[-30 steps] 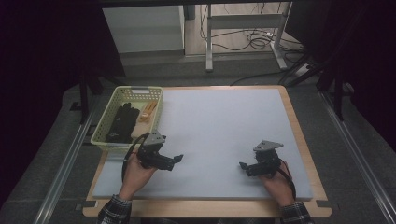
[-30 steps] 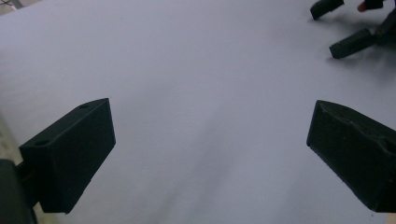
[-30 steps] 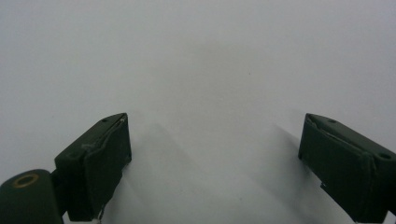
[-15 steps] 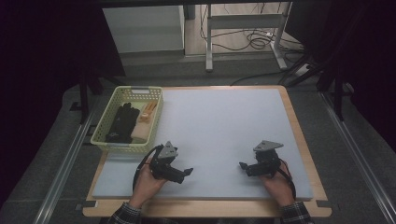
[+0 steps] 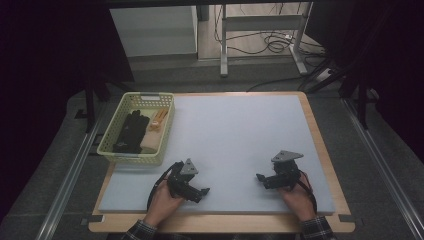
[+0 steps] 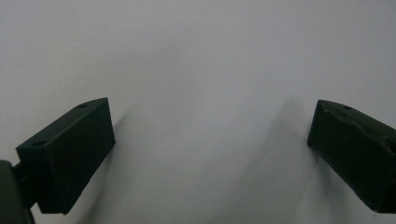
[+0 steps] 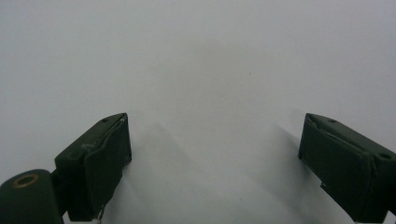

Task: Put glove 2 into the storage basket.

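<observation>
**Both hand-held grippers empty over the pad, basket at the left edge**

High view. The left hand-held gripper sits low over the near left part of the pale grey pad that covers the worktop. It is held in the person's left hand, jaws pointing right and toward the near edge, with nothing between them. The right hand-held gripper is held in the right hand over the near right part of the pad, jaws pointing left toward the other gripper. The two are well apart. A grey three-cornered plate tops each gripper. The yellow mesh basket stands at the far left of the worktop, overlapping the left edge of the pad, just beyond the left gripper. Inside it lie a black glove, a pale item under it and a small orange item toward the basket's right wall; what those two are cannot be told at this size.

Left gripper view. The left hand-held gripper has its jaws spread wide, one at each lower corner, with bare grey pad between and beyond them. Soft shadows run up from both jaws.

Right gripper view. The right hand-held gripper is likewise spread wide and holds nothing, with plain grey pad between the jaws. The jaw pads show scuffed edges.
</observation>
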Available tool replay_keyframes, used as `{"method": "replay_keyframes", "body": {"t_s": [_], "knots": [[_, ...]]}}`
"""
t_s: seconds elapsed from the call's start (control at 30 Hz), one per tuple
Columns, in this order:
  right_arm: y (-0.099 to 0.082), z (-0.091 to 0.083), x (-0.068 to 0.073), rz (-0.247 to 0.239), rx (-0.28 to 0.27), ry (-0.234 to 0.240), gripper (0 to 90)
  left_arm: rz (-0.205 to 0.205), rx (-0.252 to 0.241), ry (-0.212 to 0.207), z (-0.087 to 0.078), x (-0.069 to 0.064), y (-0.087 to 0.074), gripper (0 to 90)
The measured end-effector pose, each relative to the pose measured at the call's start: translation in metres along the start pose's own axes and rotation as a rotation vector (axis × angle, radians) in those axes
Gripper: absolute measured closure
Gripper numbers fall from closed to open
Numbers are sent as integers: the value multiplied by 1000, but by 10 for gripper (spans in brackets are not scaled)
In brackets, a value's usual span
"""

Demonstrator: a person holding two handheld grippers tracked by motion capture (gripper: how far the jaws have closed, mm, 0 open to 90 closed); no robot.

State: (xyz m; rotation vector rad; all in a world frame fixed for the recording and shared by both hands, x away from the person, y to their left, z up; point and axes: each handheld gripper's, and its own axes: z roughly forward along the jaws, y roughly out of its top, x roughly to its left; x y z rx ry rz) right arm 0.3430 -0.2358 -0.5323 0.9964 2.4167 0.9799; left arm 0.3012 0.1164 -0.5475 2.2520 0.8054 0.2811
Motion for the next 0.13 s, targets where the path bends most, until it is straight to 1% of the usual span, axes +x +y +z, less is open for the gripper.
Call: {"method": "replay_keyframes", "body": {"t_s": [0.13], "knots": [[0,0,1,-1,0,-3,88,1,0,0,0,0,0,6]]}}
